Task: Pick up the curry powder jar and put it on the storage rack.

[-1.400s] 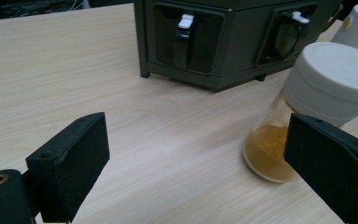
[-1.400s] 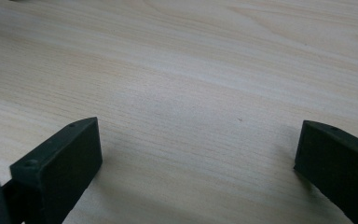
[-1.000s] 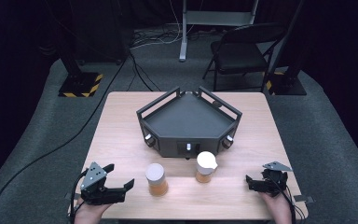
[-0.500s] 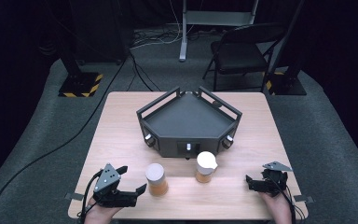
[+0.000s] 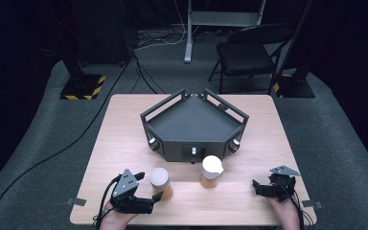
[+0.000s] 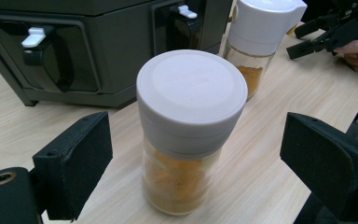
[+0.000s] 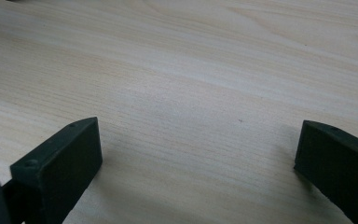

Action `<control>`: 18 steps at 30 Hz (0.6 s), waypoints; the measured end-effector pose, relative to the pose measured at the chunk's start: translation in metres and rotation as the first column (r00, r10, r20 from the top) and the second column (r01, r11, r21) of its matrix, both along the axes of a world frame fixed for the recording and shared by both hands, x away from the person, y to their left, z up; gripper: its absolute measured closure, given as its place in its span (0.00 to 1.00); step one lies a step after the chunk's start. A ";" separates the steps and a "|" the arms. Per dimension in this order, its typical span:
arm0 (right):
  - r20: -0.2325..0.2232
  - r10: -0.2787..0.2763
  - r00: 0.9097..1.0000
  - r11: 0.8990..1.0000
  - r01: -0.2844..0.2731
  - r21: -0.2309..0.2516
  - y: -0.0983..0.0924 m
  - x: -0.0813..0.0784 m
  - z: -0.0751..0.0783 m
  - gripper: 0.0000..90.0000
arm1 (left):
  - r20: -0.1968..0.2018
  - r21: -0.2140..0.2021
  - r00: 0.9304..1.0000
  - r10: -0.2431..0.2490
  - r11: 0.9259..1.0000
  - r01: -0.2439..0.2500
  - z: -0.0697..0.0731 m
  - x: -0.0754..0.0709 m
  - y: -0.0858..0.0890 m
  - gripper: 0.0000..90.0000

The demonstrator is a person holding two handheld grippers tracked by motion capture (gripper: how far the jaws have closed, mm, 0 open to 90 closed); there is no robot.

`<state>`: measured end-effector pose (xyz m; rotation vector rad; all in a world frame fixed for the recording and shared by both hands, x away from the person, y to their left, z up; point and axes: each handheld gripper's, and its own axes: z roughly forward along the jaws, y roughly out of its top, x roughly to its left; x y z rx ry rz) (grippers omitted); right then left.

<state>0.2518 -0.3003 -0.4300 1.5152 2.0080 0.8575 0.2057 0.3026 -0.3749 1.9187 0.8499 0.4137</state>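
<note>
One spice jar (image 6: 191, 130) between the left gripper's (image 6: 193, 163) closing jaws, untouched.

Dark room, grey carpet floor (image 5: 345, 143), black folding chair (image 5: 249, 55), metal stand (image 5: 188, 28), floor cables (image 5: 57, 151).

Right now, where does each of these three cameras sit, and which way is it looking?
High view: sits above the person's side, looking forward and down at the table; hands and both claws enter from below.
Left gripper view: rides the left claw, looking along its open jaws at the flat-lidded spice jar between them.
Right gripper view: rides the right claw, facing bare tabletop.
Shared: the high view and the left gripper view both show the spouted jar.
</note>
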 end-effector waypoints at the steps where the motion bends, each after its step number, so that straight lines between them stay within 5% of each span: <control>1: 0.000 0.000 1.000 1.000 0.000 0.000 0.000 0.000 0.000 0.00 | 0.000 0.000 1.000 0.000 1.000 0.000 0.000 0.000 0.000 0.10; 8: 0.000 0.000 1.000 1.000 0.000 0.000 0.000 0.000 0.000 0.00 | -0.008 0.003 1.000 -0.004 1.000 0.004 -0.010 0.011 -0.010 0.10; 18: 0.000 0.001 1.000 1.000 -0.001 0.001 0.000 0.000 0.000 0.00 | -0.013 0.014 1.000 -0.012 1.000 0.012 -0.018 0.026 -0.021 0.22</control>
